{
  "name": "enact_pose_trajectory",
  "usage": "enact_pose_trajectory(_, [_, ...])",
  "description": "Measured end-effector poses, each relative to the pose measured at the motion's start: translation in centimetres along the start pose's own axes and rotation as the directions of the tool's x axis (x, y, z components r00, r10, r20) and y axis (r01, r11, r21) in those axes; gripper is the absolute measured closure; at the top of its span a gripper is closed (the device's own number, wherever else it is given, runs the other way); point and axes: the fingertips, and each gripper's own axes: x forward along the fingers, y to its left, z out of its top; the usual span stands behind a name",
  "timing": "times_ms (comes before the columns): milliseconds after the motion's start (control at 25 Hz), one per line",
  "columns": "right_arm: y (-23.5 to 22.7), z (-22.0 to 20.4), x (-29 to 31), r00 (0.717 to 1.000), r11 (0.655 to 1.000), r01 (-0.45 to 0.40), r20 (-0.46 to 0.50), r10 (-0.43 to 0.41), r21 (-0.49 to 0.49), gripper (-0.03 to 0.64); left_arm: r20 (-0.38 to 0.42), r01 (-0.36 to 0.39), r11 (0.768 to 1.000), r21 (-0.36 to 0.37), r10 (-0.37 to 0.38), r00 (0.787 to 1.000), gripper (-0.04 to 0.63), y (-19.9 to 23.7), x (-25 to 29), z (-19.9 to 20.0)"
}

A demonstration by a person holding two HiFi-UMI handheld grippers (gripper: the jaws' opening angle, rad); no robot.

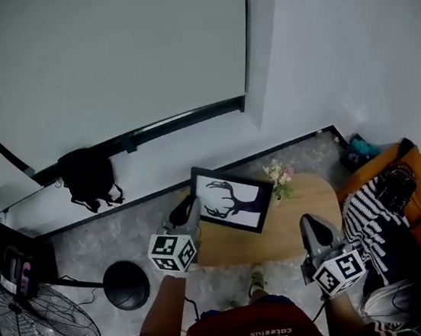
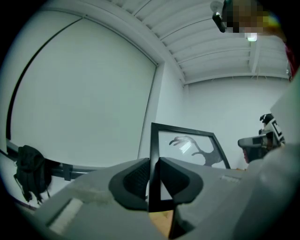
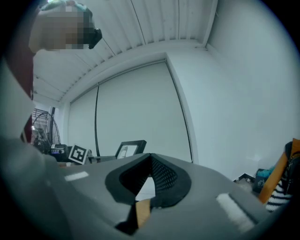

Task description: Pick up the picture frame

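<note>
The black picture frame (image 1: 231, 199), with a dark antler print on white, is lifted above the wooden table (image 1: 309, 212). My left gripper (image 1: 190, 208) is shut on the frame's left edge. In the left gripper view the frame (image 2: 187, 145) stands upright, its thin edge pinched between the two pads at my left gripper (image 2: 153, 161). My right gripper (image 1: 311, 227) hovers over the table's near right corner, jaws shut with nothing between them. The right gripper view shows its tips meeting at my right gripper (image 3: 151, 157) and the frame (image 3: 130, 149) off to the left.
A small vase of flowers (image 1: 278, 174) stands on the table beside the frame. A black bag (image 1: 87, 176) lies by the wall, and a floor fan (image 1: 31, 325) and a round black base (image 1: 126, 284) stand at left. An orange chair with striped cloth (image 1: 379, 218) sits at right.
</note>
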Motion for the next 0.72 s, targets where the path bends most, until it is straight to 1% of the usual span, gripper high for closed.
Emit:
enact_pose_trajectory(120, [1.7,-0.3,-0.8,1.000,1.000,0.019,0.012,-0.019,-0.003,0.614,0.031,-0.033,0.999,-0.011,0.033,0.999,0.520,1.3,-3.9,0.8])
enact_pose_trajectory(200, [2.0,0.1,-1.2,0.999,1.000,0.027,0.022,-0.027,-0.007,0.614,0.056,-0.056,0.998,-0.013,0.056,0.997,0.520,1.4,-5.6,1.8])
enact_pose_trajectory(400, [2.5,2.3,-1.5,0.998,0.999,0.044,0.052,-0.043,-0.019,0.614,0.123,-0.082,0.995,-0.058,0.089,0.988,0.520,0.8,-8.7,4.6])
enact_pose_trajectory(600, [2.8,3.3,-3.0,0.994,0.995,0.088,0.069,-0.084,-0.054,0.615,0.170,-0.103,0.994,-0.048,0.110,0.979,0.520,-0.3,-11.2,6.6])
enact_pose_trajectory(720, [2.5,3.9,-3.7,0.991,0.992,0.111,0.082,-0.106,-0.054,0.615,0.193,-0.105,0.993,-0.053,0.114,0.975,0.520,-0.9,-12.0,7.6])
